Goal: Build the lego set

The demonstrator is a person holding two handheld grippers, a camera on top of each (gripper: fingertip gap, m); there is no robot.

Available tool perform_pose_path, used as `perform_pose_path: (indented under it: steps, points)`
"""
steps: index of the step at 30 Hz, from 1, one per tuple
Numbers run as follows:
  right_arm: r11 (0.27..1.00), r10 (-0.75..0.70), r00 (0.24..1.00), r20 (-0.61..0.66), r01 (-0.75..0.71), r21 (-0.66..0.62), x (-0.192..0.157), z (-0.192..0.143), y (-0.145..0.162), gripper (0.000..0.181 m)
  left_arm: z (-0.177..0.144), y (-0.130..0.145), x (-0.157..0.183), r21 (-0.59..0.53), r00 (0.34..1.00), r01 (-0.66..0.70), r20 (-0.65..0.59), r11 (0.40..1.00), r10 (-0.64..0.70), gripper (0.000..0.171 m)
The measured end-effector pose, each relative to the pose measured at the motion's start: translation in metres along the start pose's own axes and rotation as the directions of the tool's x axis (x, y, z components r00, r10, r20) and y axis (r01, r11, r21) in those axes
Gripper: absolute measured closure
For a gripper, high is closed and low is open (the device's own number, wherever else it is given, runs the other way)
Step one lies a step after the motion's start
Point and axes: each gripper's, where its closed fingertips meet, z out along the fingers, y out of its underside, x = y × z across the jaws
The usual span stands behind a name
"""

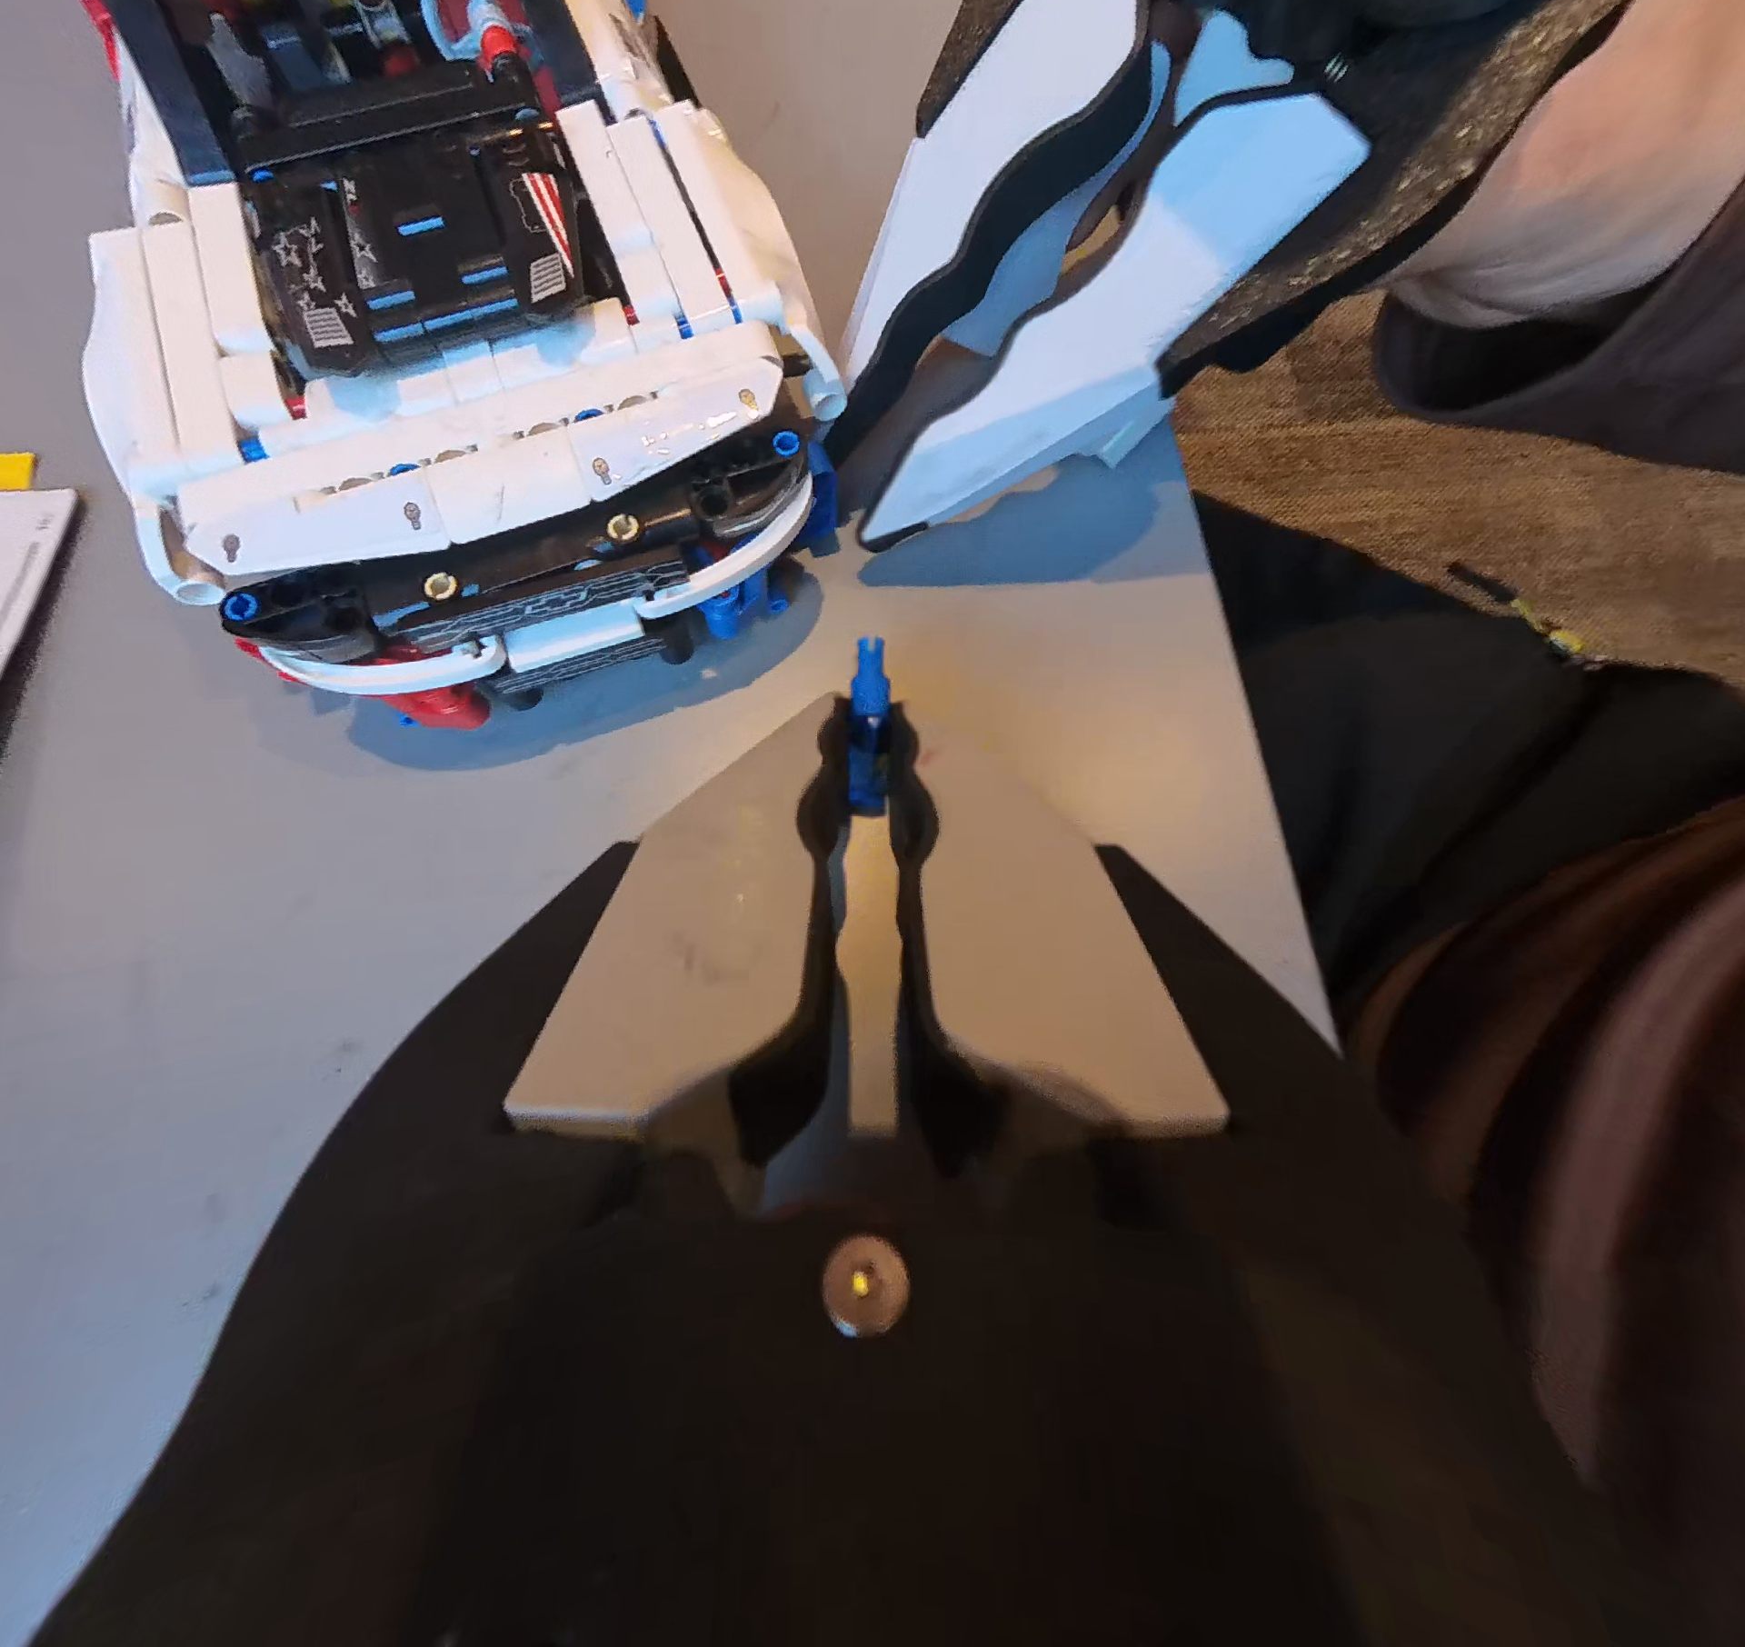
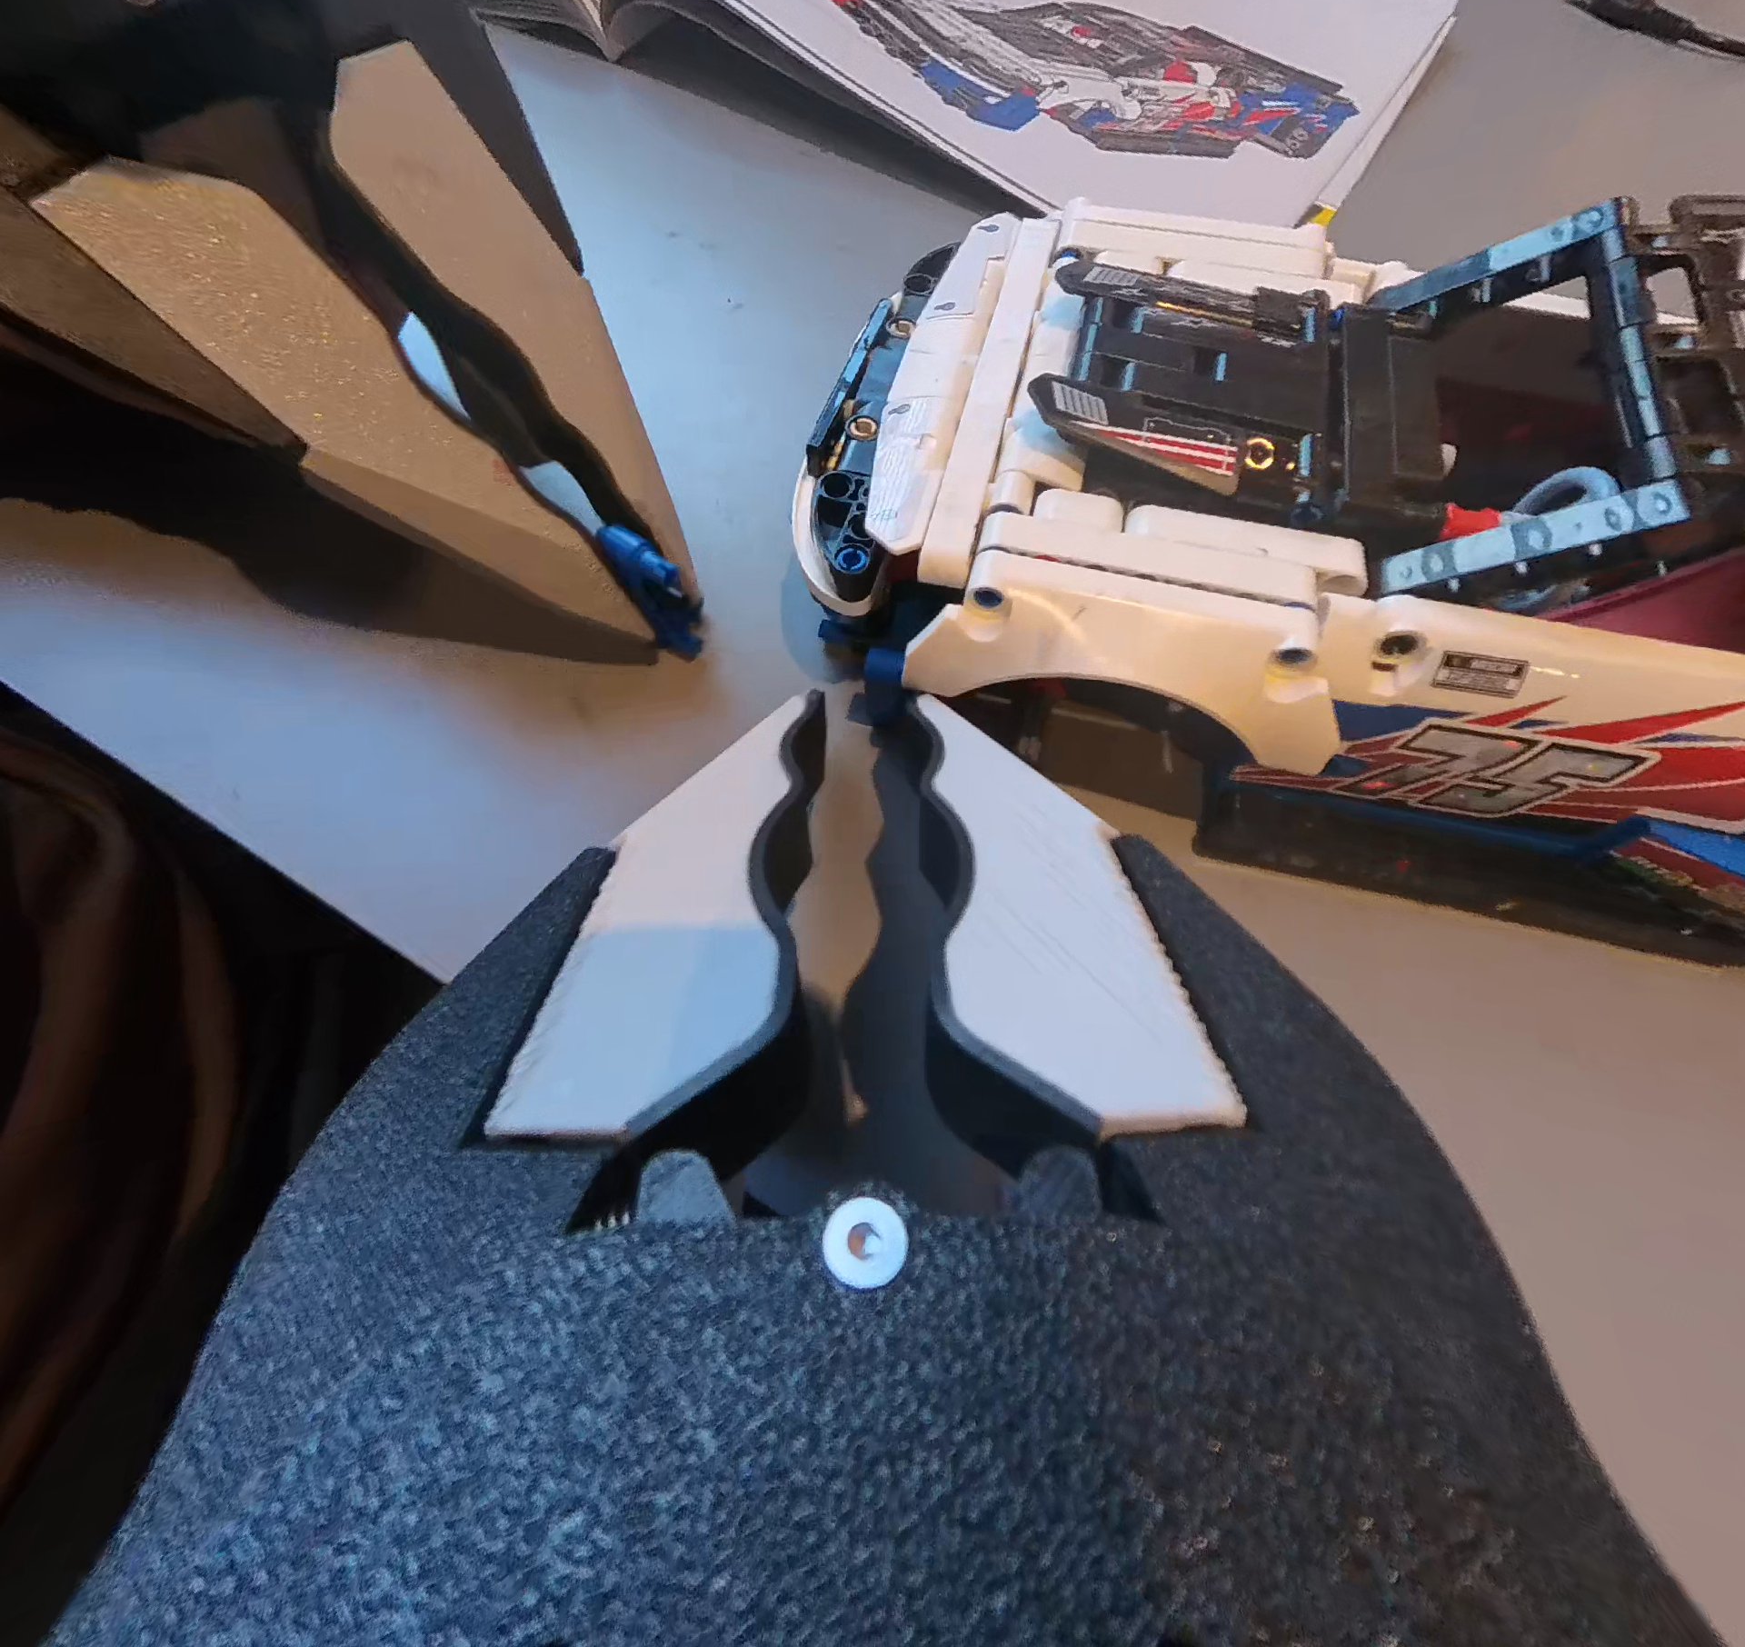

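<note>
Pin (image 1: 867,733) pinched in your left tool (image 1: 869,705), tip forward for insertion | right tool (image 2: 864,714) slightly parted, empty, steadying car (image 2: 1133,563) at blue corner bracket (image 2: 883,667) | surface (image 1: 236,941).

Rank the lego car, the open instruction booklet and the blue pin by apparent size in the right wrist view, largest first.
1. lego car
2. instruction booklet, though it lies farther off, so this ranking is unsure
3. blue pin, clamped in the left gripper
</note>
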Motion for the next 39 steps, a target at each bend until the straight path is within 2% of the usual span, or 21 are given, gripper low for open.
perform_pose_path:
  steps: [3,6,10,18,27,35,36,37,39]
  points:
    - [1.0,0.009,1.0,0.014,-0.009,-0.002,-0.003,0.003,-0.002,0.163,-0.002,0.002,-0.004,-0.002,0.998,-0.042,-0.038,0.999,0.042,0.168]
    - [1.0,0.005,1.0,0.021,-0.005,-0.002,-0.006,0.007,-0.004,0.161,-0.001,0.0,-0.01,0.003,0.999,-0.021,-0.049,1.0,0.021,0.168]
    - [1.0,0.015,0.998,0.056,-0.015,-0.004,-0.013,0.01,-0.007,0.158,0.005,-0.006,-0.019,0.004,1.0,-0.017,-0.014,1.0,0.017,0.168]
    - [1.0,-0.015,0.993,0.12,0.016,-0.005,-0.024,0.012,-0.008,0.137,0.009,-0.009,-0.019,-0.004,0.99,-0.115,0.081,0.993,0.115,0.168]
    - [1.0,-0.018,0.99,0.138,0.018,0.006,-0.025,0.01,-0.008,0.135,0.014,-0.013,-0.015,0.011,0.998,0.036,0.06,0.999,-0.037,0.167]
    - [1.0,0.017,0.987,0.159,-0.02,0.018,-0.023,0.008,-0.009,0.136,0.017,-0.015,-0.019,0.017,0.986,0.1,0.13,0.995,-0.101,0.168]
    - [1.0,0.02,0.987,0.159,-0.023,0.02,-0.023,0.008,-0.01,0.137,0.017,-0.014,-0.017,0.014,0.986,0.1,0.133,0.995,-0.101,0.165]
    - [0.999,0.023,0.986,0.162,-0.027,0.021,-0.022,0.007,-0.01,0.137,0.016,-0.014,-0.015,0.014,0.987,0.099,0.126,0.995,-0.1,0.155]
    - [0.999,0.032,0.985,0.172,-0.037,0.024,-0.022,0.007,-0.01,0.137,0.013,-0.014,-0.014,0.025,0.985,0.093,0.144,0.995,-0.096,0.152]
